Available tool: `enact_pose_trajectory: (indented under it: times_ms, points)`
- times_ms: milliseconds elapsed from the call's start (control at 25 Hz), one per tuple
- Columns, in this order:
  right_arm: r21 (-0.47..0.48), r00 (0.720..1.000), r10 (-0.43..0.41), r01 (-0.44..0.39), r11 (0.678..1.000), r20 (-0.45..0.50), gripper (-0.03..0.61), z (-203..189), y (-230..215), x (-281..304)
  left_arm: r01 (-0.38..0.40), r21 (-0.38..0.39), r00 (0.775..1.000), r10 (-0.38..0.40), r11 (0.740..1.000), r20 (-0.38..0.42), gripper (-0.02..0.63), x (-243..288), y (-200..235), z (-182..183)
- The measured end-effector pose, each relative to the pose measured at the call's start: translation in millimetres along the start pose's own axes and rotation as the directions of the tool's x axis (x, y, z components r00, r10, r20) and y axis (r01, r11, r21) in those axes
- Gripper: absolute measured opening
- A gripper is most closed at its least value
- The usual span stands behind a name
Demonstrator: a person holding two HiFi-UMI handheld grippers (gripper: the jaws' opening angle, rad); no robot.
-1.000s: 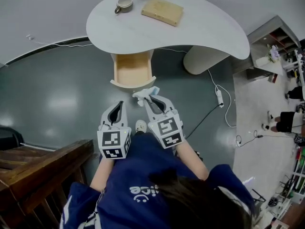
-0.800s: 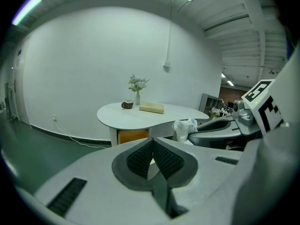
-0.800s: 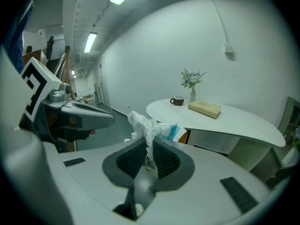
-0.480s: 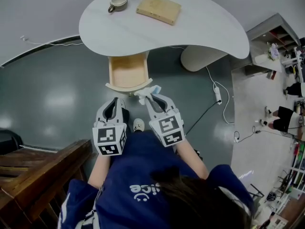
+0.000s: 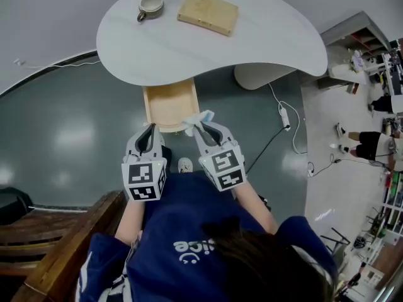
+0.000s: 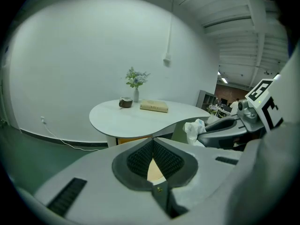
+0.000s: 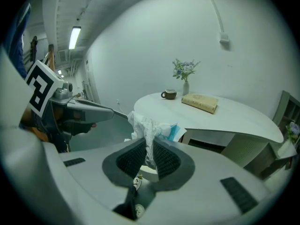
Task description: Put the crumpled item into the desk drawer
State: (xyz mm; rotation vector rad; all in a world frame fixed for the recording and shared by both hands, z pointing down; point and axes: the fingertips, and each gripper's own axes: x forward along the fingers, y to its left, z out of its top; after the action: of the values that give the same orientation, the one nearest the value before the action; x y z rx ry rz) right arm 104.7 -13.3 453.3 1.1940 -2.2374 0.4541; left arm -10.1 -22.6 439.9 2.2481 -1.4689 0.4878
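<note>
Desk [image 5: 189,49] showing white top; drawer [image 5: 170,102] showing pale wood. Wad [image 5: 200,116] showing white with light-blue patch. Book [image 5: 208,14] looking tan, mug [image 5: 150,6] brownish. Floor [image 5: 63,124] gleaming dark grey-green. Left gripper [image 5: 148,129] and right gripper [image 5: 199,126] showing grey shells, black-and-white square markers, black ribbed pads. Person wearing navy top [image 5: 182,231], white print.

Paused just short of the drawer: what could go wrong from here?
The right gripper pinches only a fold of the crumpled white-and-blue wrapper, so it could slip free. The wrapper hangs at the front edge of the open wooden drawer; released now, it may land on the grey floor.
</note>
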Motion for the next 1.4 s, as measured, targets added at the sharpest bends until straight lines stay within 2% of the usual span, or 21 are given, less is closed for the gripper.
enact_pose_trajectory:
  times_ms: [160,320,640,920,1160,1400]
  points:
    - [0.006,0.999,-0.023,0.023,1.000,-0.039,0.057,9,-4,20,0.025,0.004,1.000,-0.025,1.000,-0.004,0.003,15,24,11]
    - [0.070,0.994,-0.039,0.046,0.997,-0.104,0.057,7,-11,36,0.066,0.010,0.998,-0.066,0.998,0.000,0.003,29,44,23]
    - [0.131,0.989,-0.054,0.073,0.989,-0.140,0.058,20,-10,68,0.146,0.033,0.989,-0.145,0.989,-0.037,0.003,51,76,36]
    - [0.081,0.978,-0.035,0.053,0.995,-0.206,0.058,13,-9,97,0.133,0.020,0.990,-0.132,0.991,-0.043,0.005,63,88,35]
    - [0.017,0.962,0.017,-0.013,1.000,-0.271,0.058,8,-8,115,0.090,0.003,0.996,-0.090,0.996,-0.029,0.004,63,92,45]
    - [-0.061,0.925,0.064,-0.094,0.994,-0.376,0.058,-15,-10,139,0.026,-0.014,0.999,-0.027,1.000,-0.032,0.003,63,102,46]
